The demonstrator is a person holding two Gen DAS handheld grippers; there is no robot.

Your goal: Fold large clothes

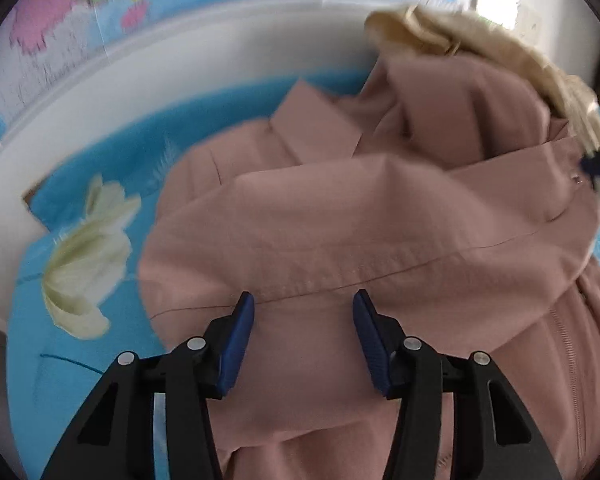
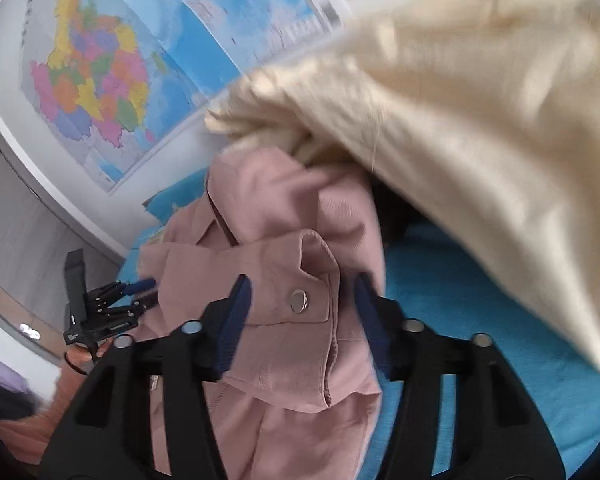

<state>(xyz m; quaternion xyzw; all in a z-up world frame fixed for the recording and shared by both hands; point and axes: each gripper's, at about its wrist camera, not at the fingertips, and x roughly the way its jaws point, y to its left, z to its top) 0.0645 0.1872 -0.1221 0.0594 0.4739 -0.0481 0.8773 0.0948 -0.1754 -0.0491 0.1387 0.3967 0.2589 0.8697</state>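
The pink jacket [image 1: 340, 240] is lying crumpled on the blue sheet [image 1: 80, 360], cream lining [image 2: 480, 140] showing. Motion blur is obscuring detail. The left gripper [image 1: 303, 334] is hovering with jaws wide apart over a seam. The right gripper [image 2: 302, 320] is gaping around a snap-buttoned cuff [image 2: 296, 320], not clamping.

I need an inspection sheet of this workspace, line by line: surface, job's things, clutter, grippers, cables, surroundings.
Surface: blue sheet with a white flower print.
Job's things: pink jacket, crumpled on the sheet; a snap button shows on a cuff.
Clutter: cream fleece cloth lying over the jacket's far side.
Grippers: left gripper open over a seam; right gripper open, the cuff between its fingers.
Cables: nothing seen.
Surroundings: wall maps, white wall.
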